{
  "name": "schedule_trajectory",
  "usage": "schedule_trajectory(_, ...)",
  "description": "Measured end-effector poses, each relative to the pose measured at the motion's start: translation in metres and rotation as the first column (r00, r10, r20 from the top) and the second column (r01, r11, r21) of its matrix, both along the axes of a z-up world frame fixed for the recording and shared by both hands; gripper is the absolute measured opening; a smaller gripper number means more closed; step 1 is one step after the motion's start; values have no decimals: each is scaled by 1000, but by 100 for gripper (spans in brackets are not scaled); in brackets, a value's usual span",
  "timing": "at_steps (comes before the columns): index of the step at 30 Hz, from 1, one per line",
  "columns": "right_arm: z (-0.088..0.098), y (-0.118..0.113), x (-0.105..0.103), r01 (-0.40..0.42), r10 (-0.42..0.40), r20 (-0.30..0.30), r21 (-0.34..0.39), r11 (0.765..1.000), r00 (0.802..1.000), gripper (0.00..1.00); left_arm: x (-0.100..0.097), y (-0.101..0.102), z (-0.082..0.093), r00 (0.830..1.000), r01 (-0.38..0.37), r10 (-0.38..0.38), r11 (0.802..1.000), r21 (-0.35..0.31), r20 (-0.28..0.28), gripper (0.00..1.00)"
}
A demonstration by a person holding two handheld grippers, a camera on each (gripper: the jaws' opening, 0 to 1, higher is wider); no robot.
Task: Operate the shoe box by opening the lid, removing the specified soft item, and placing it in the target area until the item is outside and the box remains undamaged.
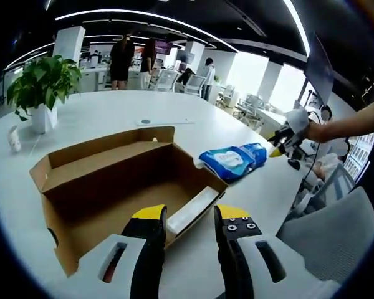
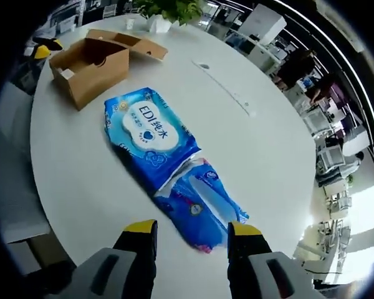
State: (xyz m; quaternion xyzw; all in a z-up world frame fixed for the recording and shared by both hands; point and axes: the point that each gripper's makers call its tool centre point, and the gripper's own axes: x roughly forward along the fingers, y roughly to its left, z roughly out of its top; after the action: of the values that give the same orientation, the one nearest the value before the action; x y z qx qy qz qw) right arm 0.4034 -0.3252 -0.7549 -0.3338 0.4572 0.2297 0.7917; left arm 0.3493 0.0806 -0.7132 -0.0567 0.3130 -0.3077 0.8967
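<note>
Open-plan office space, with desks, chairs and standing people in the distance, is seen behind a large round white bench (image 1: 100, 112). A potted plant (image 1: 42, 84) stands near the far edge of that bench.

On the bench the cardboard shoe box (image 1: 112, 193) lies with its lid folded back and its inside bare. Just beside it, already outside, lie the soft items: a blue wipes pack (image 2: 143, 134) with a white label, and a second blue pack (image 2: 199, 205) touching its near end, crumpled and partly overlapping it. The box is seen well apart from the packs in the right gripper view.

The left tongs (image 1: 190, 227) are held with jaws parted and nothing between them, hovering over the near wall of the box. The right tongs (image 2: 192, 240) are likewise spread and empty, poised just short of the crumpled pack, whose end lies between the jaw tips' line of approach.

The packs are judged to be light, pliable and film-wrapped, so some slipperiness is to be expected; a flat grip across a narrow end or side seam is advised, where the film can be pinched without the contents being squeezed out. The box walls are thin card and would be dented by a hard pinch.
</note>
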Motion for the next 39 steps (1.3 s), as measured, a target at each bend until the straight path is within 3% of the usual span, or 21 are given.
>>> schedule_trajectory(7,10,9,-4,117,-123,45,113,987,991,43,0,-3,0,1000,12,-12,1000,5,2,30)
schedule_trajectory(11,14,17,-5,182,-199,69,195,964,978,44,-2,-5,-1,1000,20,-20,1000,2,-3,30)
schedule_trajectory(16,27,28,-3,205,-237,105,247,947,966,44,-3,-8,2,1000,27,-27,1000,-4,2,30)
schedule_trajectory(24,35,53,-1,227,-274,107,327,917,956,45,-5,-12,2,999,41,-41,999,-16,-3,30)
schedule_trajectory(34,30,96,0,200,-254,96,381,903,962,45,-5,-8,4,1000,24,-24,999,-29,-6,30)
schedule_trajectory(39,28,129,-1,159,-214,94,404,901,972,46,-5,-6,4,1000,17,-17,999,-31,-8,29)
